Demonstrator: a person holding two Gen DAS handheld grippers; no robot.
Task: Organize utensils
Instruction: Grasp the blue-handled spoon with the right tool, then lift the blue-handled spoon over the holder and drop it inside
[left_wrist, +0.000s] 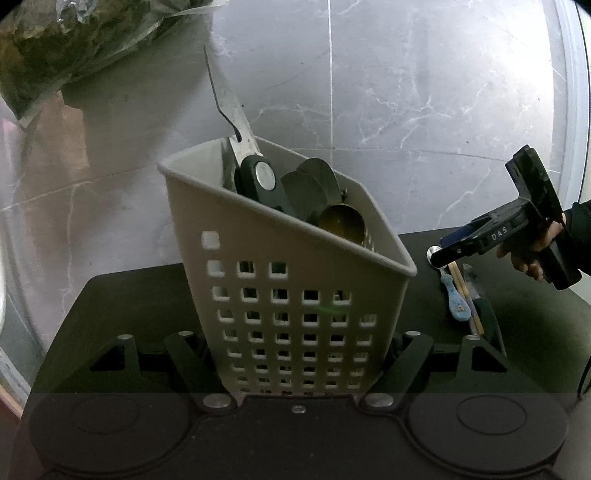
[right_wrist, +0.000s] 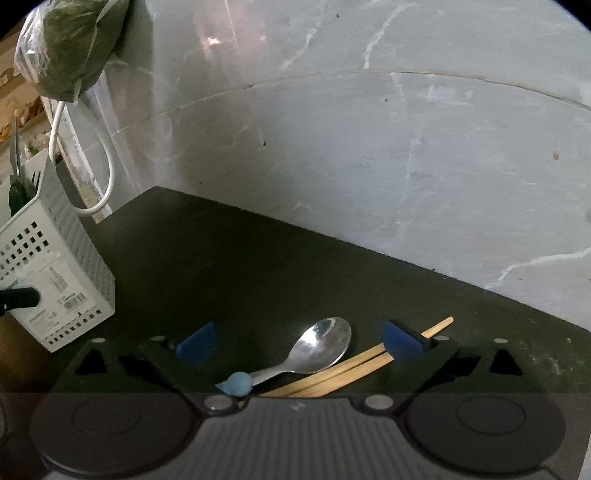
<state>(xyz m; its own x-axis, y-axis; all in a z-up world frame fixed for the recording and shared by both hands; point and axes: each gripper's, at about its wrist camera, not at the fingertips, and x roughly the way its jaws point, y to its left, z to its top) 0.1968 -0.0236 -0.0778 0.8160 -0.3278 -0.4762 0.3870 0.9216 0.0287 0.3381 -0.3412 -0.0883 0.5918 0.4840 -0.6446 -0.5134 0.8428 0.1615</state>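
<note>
A white perforated utensil holder (left_wrist: 280, 302) stands tilted on the black table (left_wrist: 129, 295). My left gripper (left_wrist: 295, 354) is shut on its base, with the pads hidden behind its walls. Scissors (left_wrist: 236, 110) and several spoons (left_wrist: 314, 184) stick out of the holder. My right gripper (right_wrist: 299, 341) hangs open just above the table. Between its blue pads (right_wrist: 402, 339) lie a metal spoon (right_wrist: 325, 343) with a blue handle end and a pair of wooden chopsticks (right_wrist: 369, 365). In the left wrist view the right gripper (left_wrist: 454, 251) hovers over the same spoon (left_wrist: 456, 299) and chopsticks (left_wrist: 467, 299).
A dark-handled knife (left_wrist: 484, 314) lies beside the chopsticks. A grey marble wall (right_wrist: 369, 147) rises behind the table's far edge. A plastic bag of greens (right_wrist: 70, 48) hangs at the upper left with a white cable (right_wrist: 107, 166) looping below it. A person's hand (left_wrist: 532, 251) holds the right gripper.
</note>
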